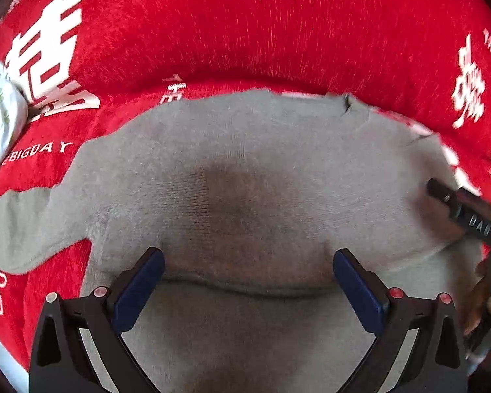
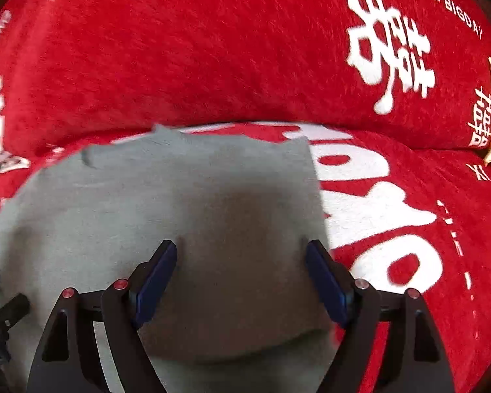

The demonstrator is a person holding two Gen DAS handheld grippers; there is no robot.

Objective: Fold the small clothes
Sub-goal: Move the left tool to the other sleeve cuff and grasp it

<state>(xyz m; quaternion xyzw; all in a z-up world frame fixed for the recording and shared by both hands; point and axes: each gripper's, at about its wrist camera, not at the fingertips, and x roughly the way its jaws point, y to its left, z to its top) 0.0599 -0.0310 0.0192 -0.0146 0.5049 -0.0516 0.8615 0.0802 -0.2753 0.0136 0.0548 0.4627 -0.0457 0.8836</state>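
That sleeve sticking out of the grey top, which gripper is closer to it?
The left. The sleeve trails off to the left of the left gripper, which hangs over the grey top's middle. The right gripper is at the opposite edge, fingers open.

both grippers share one build: the left gripper (image 1: 248,278) and right gripper (image 2: 241,273) each have two matte black fingers, flat dark blue pads (image 1: 140,290) on the inner faces, and triangular cut-outs in the outer links. round pivot screws (image 2: 120,284) sit at the joints, some red, some silver. white letters mark the black body at the left view's right edge.
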